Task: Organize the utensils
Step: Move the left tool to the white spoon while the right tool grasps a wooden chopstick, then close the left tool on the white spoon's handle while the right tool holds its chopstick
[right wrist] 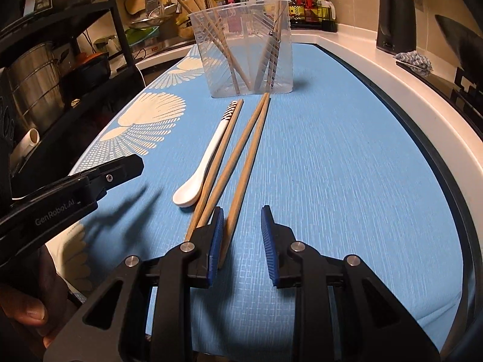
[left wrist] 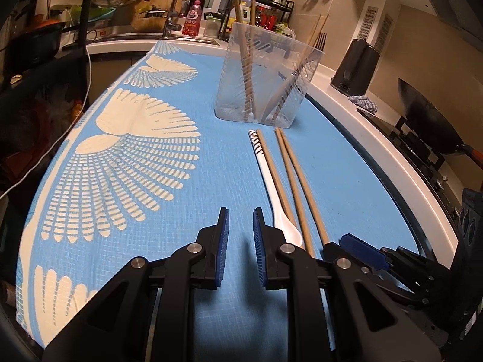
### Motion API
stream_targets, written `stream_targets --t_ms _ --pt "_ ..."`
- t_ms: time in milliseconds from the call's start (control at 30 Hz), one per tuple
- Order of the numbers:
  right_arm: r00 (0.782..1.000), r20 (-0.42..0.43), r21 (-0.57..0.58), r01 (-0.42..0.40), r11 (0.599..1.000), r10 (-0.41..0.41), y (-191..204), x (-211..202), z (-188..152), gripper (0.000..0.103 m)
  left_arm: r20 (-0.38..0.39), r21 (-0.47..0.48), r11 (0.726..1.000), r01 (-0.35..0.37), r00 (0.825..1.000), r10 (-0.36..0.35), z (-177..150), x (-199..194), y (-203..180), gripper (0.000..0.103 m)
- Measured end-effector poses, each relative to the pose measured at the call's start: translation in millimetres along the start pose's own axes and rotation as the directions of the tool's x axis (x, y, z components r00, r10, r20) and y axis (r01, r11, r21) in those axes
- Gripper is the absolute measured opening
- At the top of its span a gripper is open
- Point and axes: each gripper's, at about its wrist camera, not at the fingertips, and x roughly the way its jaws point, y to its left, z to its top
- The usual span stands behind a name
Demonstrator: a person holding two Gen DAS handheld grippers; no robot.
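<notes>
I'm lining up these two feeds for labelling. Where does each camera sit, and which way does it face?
Left wrist: on the left tongs, open over the blue cloth, facing the clear holder; right tongs at lower right.
Right wrist: on the right tongs, open at the chopsticks, facing the holder; left tongs, a thumb at left.
Shared: holder, white spoon, chopsticks, cloth.

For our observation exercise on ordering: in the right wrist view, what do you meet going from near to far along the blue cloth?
Right tongs → white ceramic spoon → clear plastic utensil holder with wooden chopsticks inside → dark metal rack of bottles on the counter behind.
</notes>
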Motion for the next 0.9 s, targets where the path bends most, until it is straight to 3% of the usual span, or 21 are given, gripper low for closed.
stream_targets --t_ms 167,367,633,767,900 --pt "1.0 -0.007 0.004 0.03 1.0 -0.03 -5.4 0.4 -1.4 0.007 -0.009 -0.026 0.999 0.041 0.999 -0.042 -2.0 2.9 -7.2 0.017" --pt "0.997 0.0 0.026 0.079 0.997 -0.079 -16.9 -2.9 -1.9 0.006 -0.035 -0.029 0.997 0.069 0.997 -0.07 -2.9 12.0 -21.5 0.017" --pt "0.993 0.005 0.069 0.116 0.991 -0.117 -42.7 -6.0 -4.7 0.006 -0.092 -0.029 0.999 0.016 0.996 -0.019 -9.7 29.9 -26.1 0.017" --pt "0.993 0.012 0.062 0.117 0.991 -0.118 -44.2 -6.6 -5.6 0.006 -0.082 -0.005 1.0 -0.005 0.997 0.005 -11.8 30.9 -34.6 0.017" --pt "0.994 0.01 0.069 0.107 0.992 -0.108 -45.5 -6.7 -5.3 0.006 -0.059 -0.039 0.999 -0.005 0.998 0.002 -11.0 25.7 -33.7 0.017"
